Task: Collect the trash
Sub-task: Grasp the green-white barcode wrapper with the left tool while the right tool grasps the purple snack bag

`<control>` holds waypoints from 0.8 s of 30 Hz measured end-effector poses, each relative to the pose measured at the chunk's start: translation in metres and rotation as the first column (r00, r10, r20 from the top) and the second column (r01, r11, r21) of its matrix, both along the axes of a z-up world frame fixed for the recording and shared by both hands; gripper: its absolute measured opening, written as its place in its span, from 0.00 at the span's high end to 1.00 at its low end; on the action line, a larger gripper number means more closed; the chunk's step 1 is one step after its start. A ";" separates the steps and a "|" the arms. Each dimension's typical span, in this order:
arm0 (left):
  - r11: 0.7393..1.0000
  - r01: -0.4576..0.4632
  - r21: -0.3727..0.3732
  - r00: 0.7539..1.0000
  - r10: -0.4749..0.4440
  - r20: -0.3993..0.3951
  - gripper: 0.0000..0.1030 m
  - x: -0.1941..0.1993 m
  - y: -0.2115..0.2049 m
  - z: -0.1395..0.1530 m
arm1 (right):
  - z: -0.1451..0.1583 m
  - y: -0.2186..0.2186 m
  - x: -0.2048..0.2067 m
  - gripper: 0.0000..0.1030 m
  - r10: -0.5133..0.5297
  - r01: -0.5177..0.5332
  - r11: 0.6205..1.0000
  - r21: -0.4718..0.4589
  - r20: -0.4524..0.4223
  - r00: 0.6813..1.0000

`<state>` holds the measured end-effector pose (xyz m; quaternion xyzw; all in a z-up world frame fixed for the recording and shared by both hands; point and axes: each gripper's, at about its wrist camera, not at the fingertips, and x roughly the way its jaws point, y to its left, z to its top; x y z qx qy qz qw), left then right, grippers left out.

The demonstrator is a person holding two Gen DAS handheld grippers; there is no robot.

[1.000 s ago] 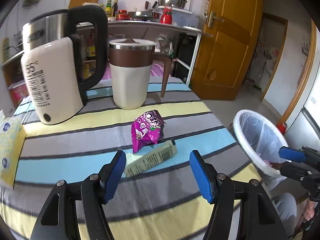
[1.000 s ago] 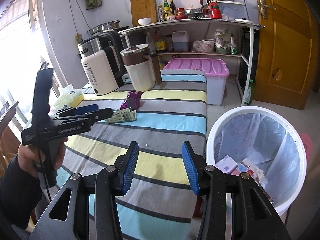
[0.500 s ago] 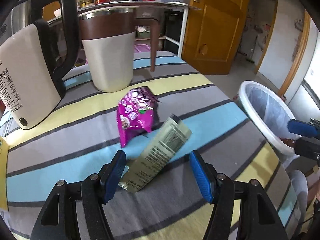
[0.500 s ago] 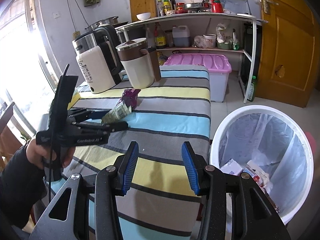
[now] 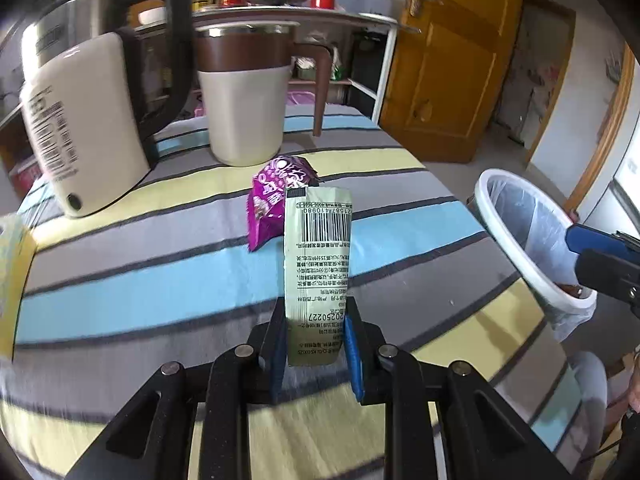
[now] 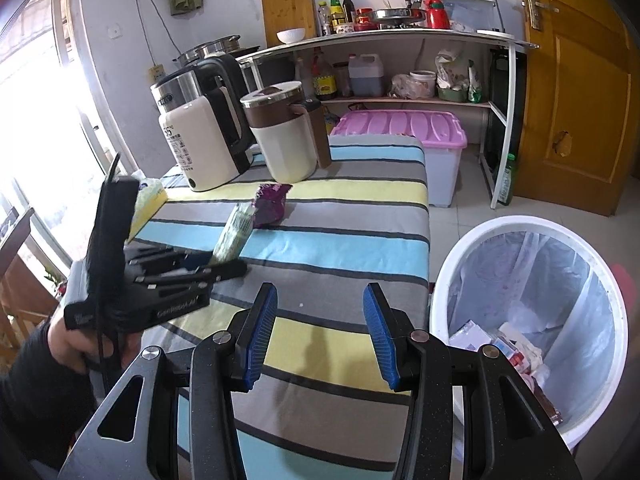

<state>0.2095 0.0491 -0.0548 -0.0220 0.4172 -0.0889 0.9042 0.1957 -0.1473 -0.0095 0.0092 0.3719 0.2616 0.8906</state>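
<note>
My left gripper (image 5: 316,344) is shut on a pale green wrapper (image 5: 318,264) with a barcode and holds it upright above the striped tablecloth (image 5: 160,280). The right wrist view shows the same wrapper (image 6: 234,234) sticking up from the left gripper (image 6: 224,266). A purple snack packet (image 5: 276,200) lies on the cloth behind it, also in the right wrist view (image 6: 272,204). My right gripper (image 6: 320,332) is open and empty over the table's near edge, left of the white trash bin (image 6: 532,320). The bin (image 5: 524,236) holds several pieces of trash.
A white and black kettle (image 5: 92,120) and a cream and brown jug (image 5: 248,96) stand at the back of the table. A yellow tissue pack (image 5: 12,272) lies at the left edge. A pink-lidded storage box (image 6: 404,132) and shelving stand behind the table.
My left gripper has closed on the green wrapper and lifted it off the cloth, turning it upright. The right gripper has stayed open and has hardly moved.
</note>
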 end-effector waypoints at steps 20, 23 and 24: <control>0.981 -0.173 -0.089 0.978 0.182 0.099 0.75 -0.045 0.058 0.027 | -0.003 0.072 0.039 0.50 0.073 -0.072 0.997 0.025 -0.054 0.996; 0.976 -0.197 -0.096 0.974 0.206 0.099 0.75 -0.042 0.067 0.025 | -0.007 0.085 0.053 0.50 0.080 -0.079 0.997 0.021 -0.069 0.994; 0.975 -0.201 -0.098 0.973 0.210 0.099 0.75 -0.042 0.068 0.025 | -0.009 0.089 0.058 0.50 0.080 -0.078 0.997 0.017 -0.074 0.994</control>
